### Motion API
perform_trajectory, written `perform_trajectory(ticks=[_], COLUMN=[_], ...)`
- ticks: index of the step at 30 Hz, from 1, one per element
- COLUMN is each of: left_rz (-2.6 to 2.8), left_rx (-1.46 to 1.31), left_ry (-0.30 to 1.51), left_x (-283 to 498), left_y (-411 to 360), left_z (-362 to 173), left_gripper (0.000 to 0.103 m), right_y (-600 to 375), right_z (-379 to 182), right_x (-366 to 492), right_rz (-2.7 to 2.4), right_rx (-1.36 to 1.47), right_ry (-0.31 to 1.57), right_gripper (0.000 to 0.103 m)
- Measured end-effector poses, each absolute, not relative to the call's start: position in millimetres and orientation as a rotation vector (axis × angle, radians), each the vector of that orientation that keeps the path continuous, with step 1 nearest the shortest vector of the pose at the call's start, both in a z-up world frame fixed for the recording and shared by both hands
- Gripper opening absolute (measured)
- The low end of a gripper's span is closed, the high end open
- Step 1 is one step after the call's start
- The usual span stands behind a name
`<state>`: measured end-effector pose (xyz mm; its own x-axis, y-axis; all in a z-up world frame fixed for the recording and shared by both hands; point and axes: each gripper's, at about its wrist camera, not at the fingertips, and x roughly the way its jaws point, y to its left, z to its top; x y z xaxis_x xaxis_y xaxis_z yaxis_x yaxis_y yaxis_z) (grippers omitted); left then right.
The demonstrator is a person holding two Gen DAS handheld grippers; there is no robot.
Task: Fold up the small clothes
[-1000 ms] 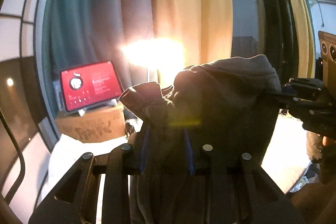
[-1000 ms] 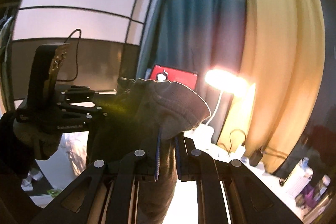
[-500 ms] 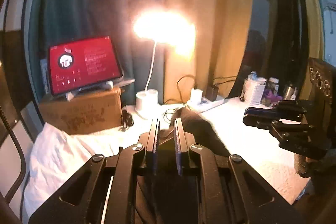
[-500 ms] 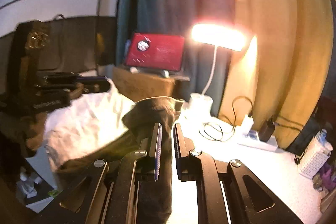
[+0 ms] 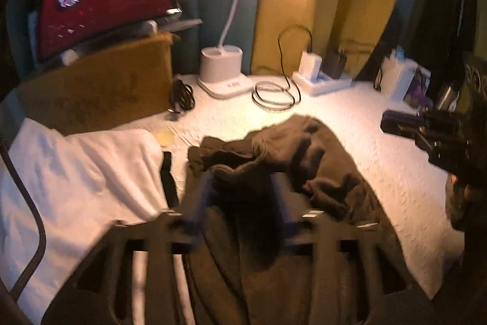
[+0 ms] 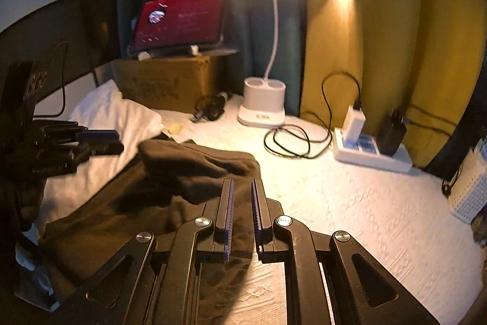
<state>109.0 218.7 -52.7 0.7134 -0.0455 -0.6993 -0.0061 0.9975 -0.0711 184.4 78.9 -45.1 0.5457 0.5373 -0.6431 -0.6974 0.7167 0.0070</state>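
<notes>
Left tongs [image 5: 243,188] motion-blurred over dark garment [image 5: 304,160]

The right gripper [image 6: 242,188] is seen angled down over a white textured bedspread [image 6: 365,209], its jaws nearly closed with a narrow gap showing, the dark garment [image 6: 182,172] lying crumpled beneath and to its left. The left gripper [image 6: 106,140] is held further left, over a white pillow [image 6: 106,114]. A lit desk lamp [image 6: 264,102] stands ahead
</notes>
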Motion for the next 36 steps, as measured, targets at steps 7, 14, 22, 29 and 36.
perform_trajectory(ticks=[7,14,22,29,36], left_rz=[-0.075,-0.105,-0.157,-0.121,-0.086], left_rx=[0.054,0.064,0.002,0.002,0.003], left_ry=[0.816,0.839,0.853,0.851,0.797], left_x=[136.4,161.1,175.6,177.7,173.6], left_y=[209.0,218.9,230.1,231.8,238.1], left_z=[-69.3,-84.2,-92.4,-93.0,-69.6], left_gripper=[0.054,0.058,0.027,0.005,0.005], right_y=[84.6,98.9,97.6,106.8,112.8], right_z=[-73.7,-96.5,-87.6,-134.3,-127.1], right_x=[211.1,246.5,265.8,300.6,300.0], right_rz=[0.756,0.801,0.842,0.936,1.005], right_rx=[-0.257,-0.215,-0.150,-0.015,0.063], right_ry=[0.757,0.845,0.843,1.005,0.980], right_gripper=[0.012,0.013,0.103,0.079,0.016])
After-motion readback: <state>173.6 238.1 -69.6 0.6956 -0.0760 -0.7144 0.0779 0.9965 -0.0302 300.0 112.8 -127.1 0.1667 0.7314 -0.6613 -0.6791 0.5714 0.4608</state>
